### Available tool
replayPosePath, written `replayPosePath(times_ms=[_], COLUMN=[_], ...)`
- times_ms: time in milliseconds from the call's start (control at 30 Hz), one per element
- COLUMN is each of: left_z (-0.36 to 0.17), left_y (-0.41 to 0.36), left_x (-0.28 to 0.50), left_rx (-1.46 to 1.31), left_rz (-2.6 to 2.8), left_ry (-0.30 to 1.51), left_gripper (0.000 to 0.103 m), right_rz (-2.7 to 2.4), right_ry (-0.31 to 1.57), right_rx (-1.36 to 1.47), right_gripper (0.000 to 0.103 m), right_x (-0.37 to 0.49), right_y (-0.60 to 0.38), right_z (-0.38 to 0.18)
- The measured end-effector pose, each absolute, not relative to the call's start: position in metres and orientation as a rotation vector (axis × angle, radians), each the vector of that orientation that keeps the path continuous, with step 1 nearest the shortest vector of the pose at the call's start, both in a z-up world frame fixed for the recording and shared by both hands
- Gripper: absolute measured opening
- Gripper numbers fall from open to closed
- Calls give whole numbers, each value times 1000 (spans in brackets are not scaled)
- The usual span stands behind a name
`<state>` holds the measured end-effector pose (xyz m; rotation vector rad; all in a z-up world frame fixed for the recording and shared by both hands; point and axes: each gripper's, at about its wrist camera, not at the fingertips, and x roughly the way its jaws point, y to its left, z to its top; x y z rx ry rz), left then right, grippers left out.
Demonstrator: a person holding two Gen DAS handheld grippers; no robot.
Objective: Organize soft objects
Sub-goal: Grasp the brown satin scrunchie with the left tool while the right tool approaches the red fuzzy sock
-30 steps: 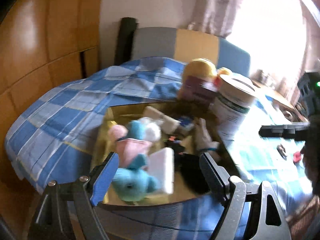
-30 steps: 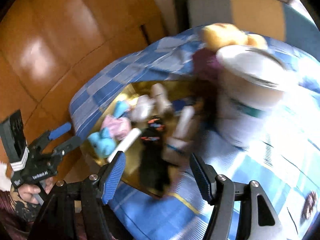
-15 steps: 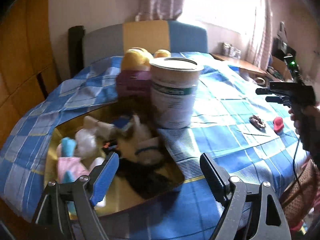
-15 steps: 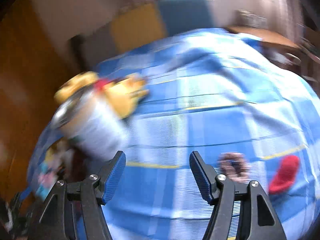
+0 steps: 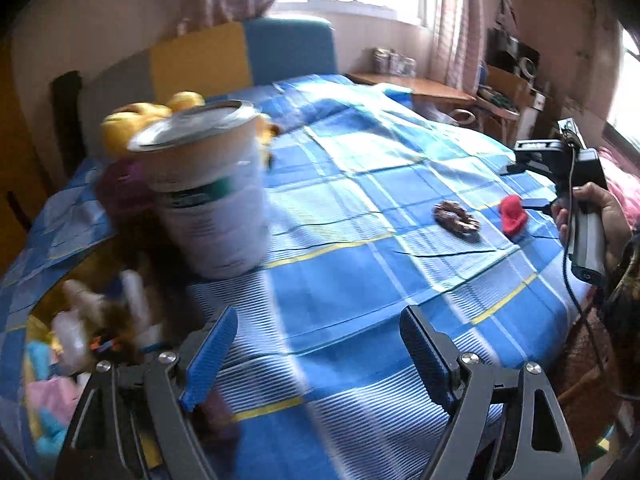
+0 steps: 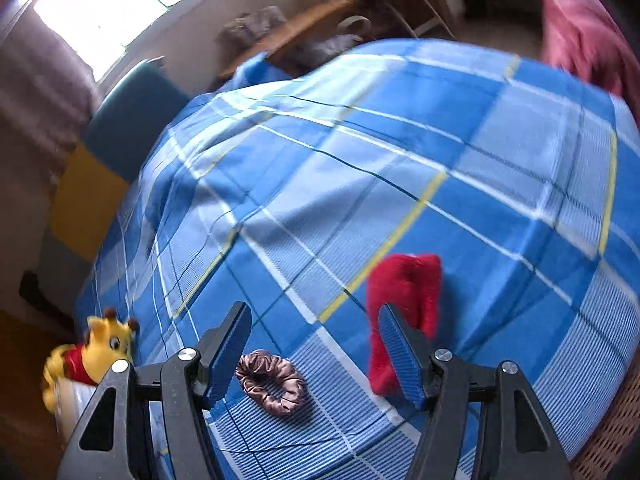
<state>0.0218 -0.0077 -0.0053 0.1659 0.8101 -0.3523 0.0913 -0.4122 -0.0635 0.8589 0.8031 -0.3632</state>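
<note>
A: Left gripper (image 5: 316, 344) status?

B: Jaws spread wide, nothing between them. It hangs over the blue checked bedspread (image 5: 360, 280), just beside the white tub (image 5: 208, 192).

A: Right gripper (image 6: 316, 344)?

B: Also apart, about half spread, gripping nothing. The brown satin scrunchie (image 6: 272, 382) lies flat on the bedspread close to its left finger; whether they touch, cannot tell. The red plush piece (image 6: 404, 292) lies partly behind its right finger.

A: Other soft items?

B: Blurred heap of plush toys (image 5: 76, 344) in a gold tray at the left view's lower left. The yellow plush (image 6: 96, 344) sits behind the tub.

A: The person?

B: A hand (image 5: 592, 216) on the right gripper's handle, at the bed's edge.
</note>
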Motion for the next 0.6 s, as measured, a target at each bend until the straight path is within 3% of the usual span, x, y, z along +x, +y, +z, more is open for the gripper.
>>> replayPosePath(times_ms=[300, 600], left_z=[-19, -42], left_y=[-86, -173], left_x=[65, 114], left_rx=[146, 161], left_rz=[-556, -645], left_ry=[899, 959], left_gripper=[66, 78], right_rz=[-396, -397], right_ry=[719, 677], right_rx=[961, 1083], right_gripper=[67, 67], right_x=[74, 64], right_y=[-423, -439], right_z=[-63, -70])
